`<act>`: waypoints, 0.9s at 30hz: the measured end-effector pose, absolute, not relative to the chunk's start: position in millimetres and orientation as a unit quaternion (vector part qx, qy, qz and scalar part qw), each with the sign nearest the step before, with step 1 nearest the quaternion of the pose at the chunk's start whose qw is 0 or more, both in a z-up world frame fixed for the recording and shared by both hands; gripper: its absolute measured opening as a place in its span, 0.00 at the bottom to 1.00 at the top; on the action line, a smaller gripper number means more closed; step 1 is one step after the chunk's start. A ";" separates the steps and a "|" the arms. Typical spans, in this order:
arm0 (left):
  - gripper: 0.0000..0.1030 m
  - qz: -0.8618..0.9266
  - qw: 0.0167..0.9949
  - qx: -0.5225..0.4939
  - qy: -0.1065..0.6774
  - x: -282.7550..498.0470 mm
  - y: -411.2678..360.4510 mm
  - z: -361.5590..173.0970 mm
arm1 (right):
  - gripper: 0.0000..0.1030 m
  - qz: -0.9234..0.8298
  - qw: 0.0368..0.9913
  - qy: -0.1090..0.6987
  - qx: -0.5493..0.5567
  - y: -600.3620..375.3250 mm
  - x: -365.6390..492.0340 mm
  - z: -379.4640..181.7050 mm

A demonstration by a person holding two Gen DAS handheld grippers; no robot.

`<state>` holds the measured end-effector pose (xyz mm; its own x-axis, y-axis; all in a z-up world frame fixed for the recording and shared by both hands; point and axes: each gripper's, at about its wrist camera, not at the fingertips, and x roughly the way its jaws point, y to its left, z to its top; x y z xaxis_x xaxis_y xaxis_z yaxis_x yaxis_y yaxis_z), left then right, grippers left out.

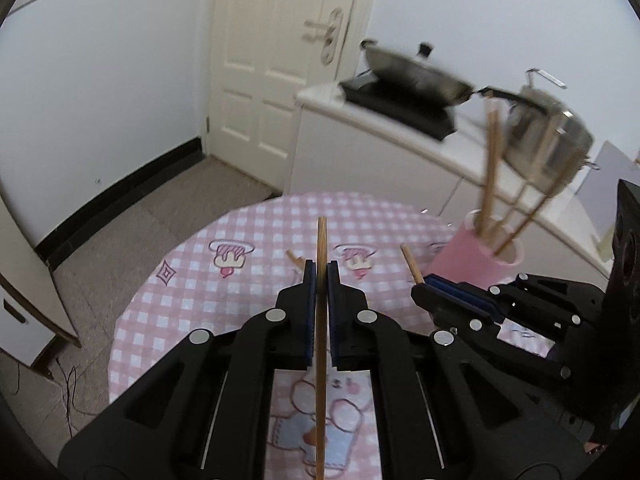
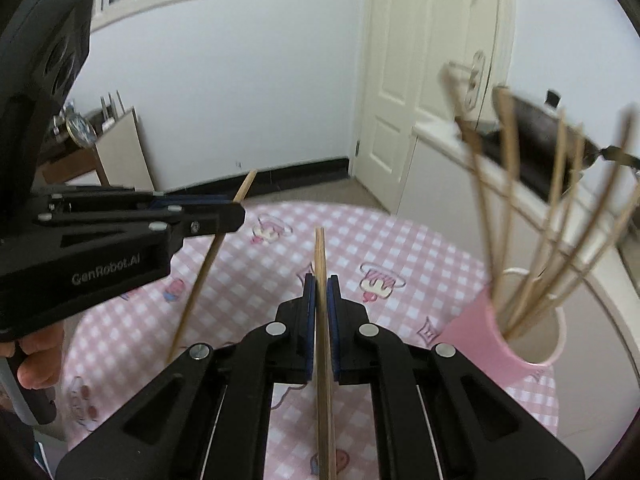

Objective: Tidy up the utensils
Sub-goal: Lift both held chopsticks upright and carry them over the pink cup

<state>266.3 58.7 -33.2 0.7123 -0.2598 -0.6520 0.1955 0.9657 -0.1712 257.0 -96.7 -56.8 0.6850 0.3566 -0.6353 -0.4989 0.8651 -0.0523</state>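
Your left gripper (image 1: pixel 320 276) is squeezed tight on one wooden chopstick (image 1: pixel 321 240). The stick runs straight between the blue pads (image 1: pixel 308 304) and its tip pokes out past them. Your right gripper (image 2: pixel 320 292) is clamped on a second chopstick (image 2: pixel 320 256) the same way. Both sticks are up off the pink checked tablecloth (image 2: pixel 400 240). The pink cup (image 2: pixel 492 340) sits ahead of the right fingers, off to their right, with more chopsticks (image 2: pixel 508 184) standing in it.

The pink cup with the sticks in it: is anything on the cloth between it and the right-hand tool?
Nothing: in the right wrist view only bare checked tablecloth lies between the pink cup and the right tool, which grips a chopstick.
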 end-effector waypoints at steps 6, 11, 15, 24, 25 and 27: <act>0.05 -0.144 0.936 -0.031 0.319 228.6 45.3 1.7 | 0.04 0.243 0.924 0.281 -0.093 -114.6 223.0 -19.3; 0.05 -0.151 0.944 -0.031 0.290 207.2 34.9 24.0 | 0.04 0.245 0.931 0.260 -0.081 -130.7 205.0 0.0; 0.05 -0.157 0.948 -0.029 0.275 200.6 26.6 37.7 | 0.04 0.246 0.935 0.245 -0.076 -147.0 193.0 12.8; 0.05 -0.189 0.952 -0.037 0.238 194.8 1.6 64.1 | 0.04 0.234 0.950 0.203 -0.049 -183.7 181.7 49.0; 0.05 -0.193 0.952 -0.038 0.234 195.3 -2.6 67.3 | 0.04 0.229 0.951 0.199 -0.049 -187.2 181.9 52.9; 0.05 -0.202 0.952 -0.038 0.228 196.3 -11.0 72.5 | 0.04 0.220 0.956 0.190 -0.047 -195.5 183.8 62.2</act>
